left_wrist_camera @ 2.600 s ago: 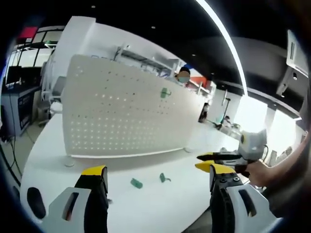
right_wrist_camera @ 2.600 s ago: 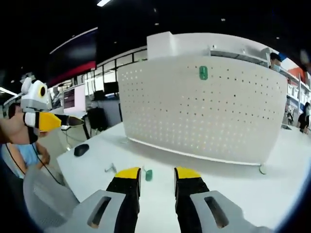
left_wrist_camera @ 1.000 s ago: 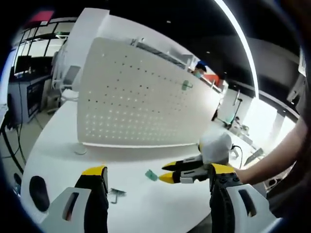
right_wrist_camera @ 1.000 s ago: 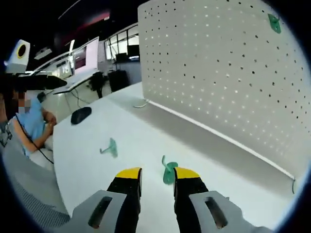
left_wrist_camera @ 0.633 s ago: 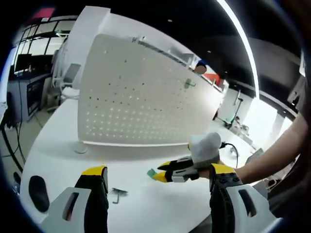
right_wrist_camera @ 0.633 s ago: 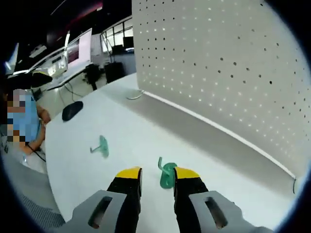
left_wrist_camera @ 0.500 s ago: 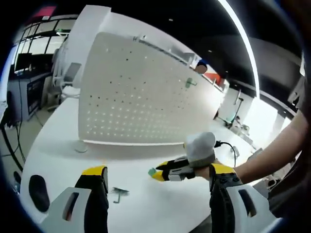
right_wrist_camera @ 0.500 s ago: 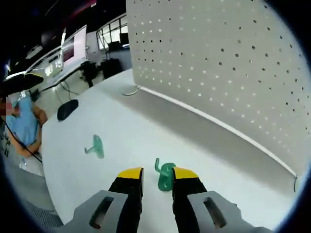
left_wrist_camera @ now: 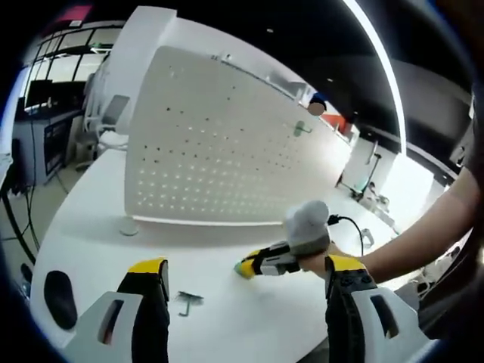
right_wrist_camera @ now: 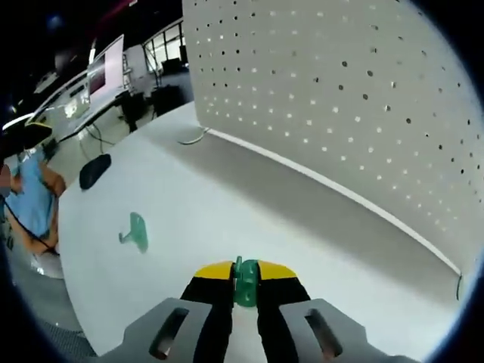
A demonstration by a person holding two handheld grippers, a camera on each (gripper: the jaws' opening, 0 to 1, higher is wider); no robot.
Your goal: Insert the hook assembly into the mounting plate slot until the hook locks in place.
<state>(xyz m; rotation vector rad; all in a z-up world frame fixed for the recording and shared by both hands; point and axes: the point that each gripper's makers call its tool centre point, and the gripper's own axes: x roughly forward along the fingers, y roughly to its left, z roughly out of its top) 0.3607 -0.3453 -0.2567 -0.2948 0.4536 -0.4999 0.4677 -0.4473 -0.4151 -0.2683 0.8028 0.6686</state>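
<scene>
The white pegboard mounting plate (right_wrist_camera: 355,98) stands upright on the white surface (right_wrist_camera: 227,204), its face dotted with rows of small holes; in the left gripper view the same plate (left_wrist_camera: 219,151) already carries 1 green hook (left_wrist_camera: 302,128) high on its face. Low over the surface, well in front of the plate, the right claw (right_wrist_camera: 244,274) has its yellow-tipped jaws drawn narrow onto a green hook assembly (right_wrist_camera: 244,281), which sits pinched between the tips. From the left gripper view that claw (left_wrist_camera: 248,268) shows down at the surface with a sliver of green at its tip. The left claw (left_wrist_camera: 240,266) hangs back with its jaws wide and nothing between them. A 2nd loose green hook (right_wrist_camera: 136,231) lies on the surface off to the side, and a dark computer mouse (right_wrist_camera: 94,170) sits near the surface's far edge.

The grip looks shallow, taken only at the tips, so the hook could twist or slip out on the lift. A twisted hook would meet the plate's holes at the wrong angle, jam or skid across the face, and fail to lock. Pushing hard could also tip or slide the free-standing plate.
</scene>
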